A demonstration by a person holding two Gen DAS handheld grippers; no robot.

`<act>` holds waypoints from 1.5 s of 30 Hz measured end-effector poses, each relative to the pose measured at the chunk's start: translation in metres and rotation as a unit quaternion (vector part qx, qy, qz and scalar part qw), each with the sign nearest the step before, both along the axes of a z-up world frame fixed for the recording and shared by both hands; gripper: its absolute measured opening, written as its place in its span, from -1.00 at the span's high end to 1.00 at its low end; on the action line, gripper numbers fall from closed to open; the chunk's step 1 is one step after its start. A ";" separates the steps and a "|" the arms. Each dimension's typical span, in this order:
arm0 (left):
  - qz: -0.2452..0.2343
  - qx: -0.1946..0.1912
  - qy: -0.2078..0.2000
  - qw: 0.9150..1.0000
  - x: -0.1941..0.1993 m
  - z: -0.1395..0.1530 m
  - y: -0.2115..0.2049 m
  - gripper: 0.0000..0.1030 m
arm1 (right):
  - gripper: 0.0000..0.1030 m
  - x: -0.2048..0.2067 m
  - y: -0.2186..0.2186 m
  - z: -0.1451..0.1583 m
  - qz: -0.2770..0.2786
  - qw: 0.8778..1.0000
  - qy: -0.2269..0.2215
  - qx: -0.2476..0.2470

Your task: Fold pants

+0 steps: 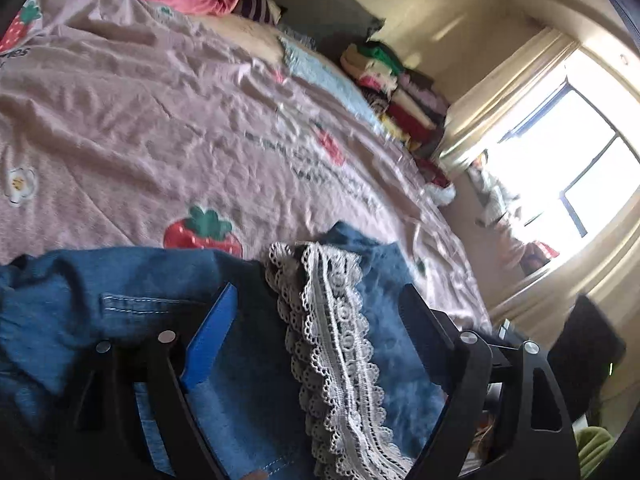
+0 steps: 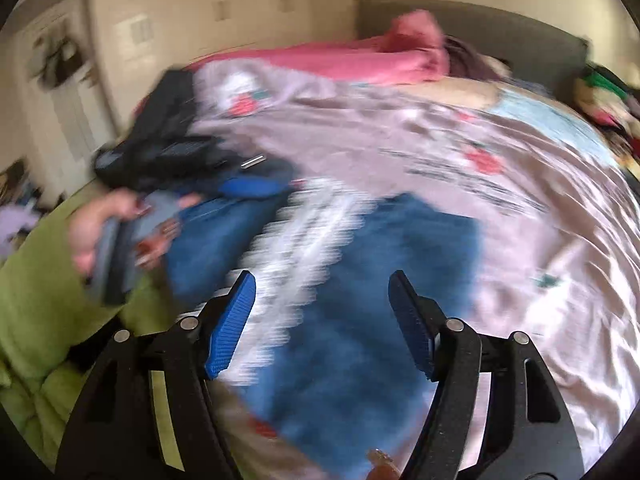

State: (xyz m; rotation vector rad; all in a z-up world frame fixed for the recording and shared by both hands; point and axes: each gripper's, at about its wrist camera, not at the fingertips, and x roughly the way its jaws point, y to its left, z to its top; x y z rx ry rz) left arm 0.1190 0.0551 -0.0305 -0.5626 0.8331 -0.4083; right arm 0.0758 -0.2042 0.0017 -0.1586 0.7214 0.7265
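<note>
On the pink bed [image 1: 120,120] lie blue pants [image 1: 248,360] with white lace [image 1: 336,344]; both claws, left [image 1: 320,312] and right [image 2: 322,292], spread apart, holding nothing.

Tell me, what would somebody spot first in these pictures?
Probably the blue denim pants with a strip of white lace running down them, lying on the near part of the bed. Under them spreads a pink bedspread printed with red strawberries. Both the left gripper and the right gripper hover open over the denim.
</note>
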 end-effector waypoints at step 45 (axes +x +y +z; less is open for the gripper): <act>0.032 0.105 -0.039 0.993 -0.037 0.040 -0.018 -0.31 | -0.66 0.059 -0.065 -0.016 -0.138 0.985 0.064 0.079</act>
